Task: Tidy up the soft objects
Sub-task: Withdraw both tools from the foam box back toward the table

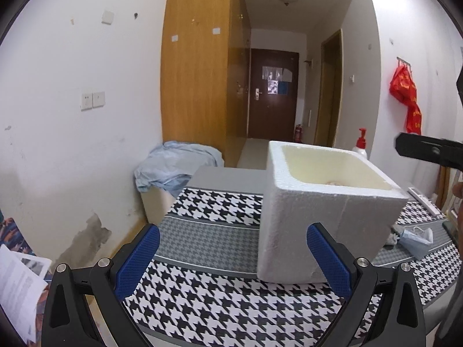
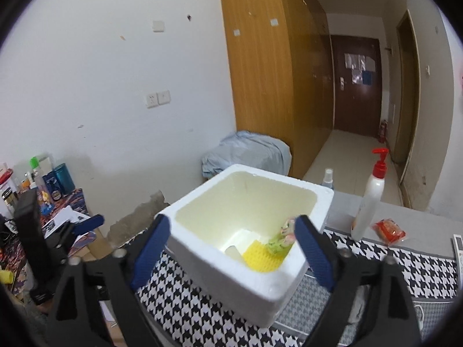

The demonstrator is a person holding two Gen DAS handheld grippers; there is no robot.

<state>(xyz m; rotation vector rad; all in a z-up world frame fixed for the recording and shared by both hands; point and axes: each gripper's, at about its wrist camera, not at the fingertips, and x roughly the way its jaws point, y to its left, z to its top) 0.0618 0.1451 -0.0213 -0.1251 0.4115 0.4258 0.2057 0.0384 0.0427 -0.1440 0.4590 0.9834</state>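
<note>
A white foam box [image 1: 324,217] stands on the houndstooth table cloth [image 1: 220,312]. In the right wrist view the foam box [image 2: 220,263] is open on top and holds a yellow sponge [image 2: 262,258] and a green and pink soft object [image 2: 282,240] against its right wall. My right gripper [image 2: 231,248] is open and empty, above the box's near rim. My left gripper [image 1: 233,260] is open and empty, low by the box's left front corner. A blue face mask [image 1: 416,238] and a grey cloth [image 1: 395,235] lie on the table right of the box.
A white pump bottle with red top [image 2: 370,199] and a red packet [image 2: 389,231] stand behind the box. A small spray bottle [image 2: 328,177] is beside them. A blue cloth pile [image 1: 173,167] lies past the table. Cluttered bottles [image 2: 43,179] are at left.
</note>
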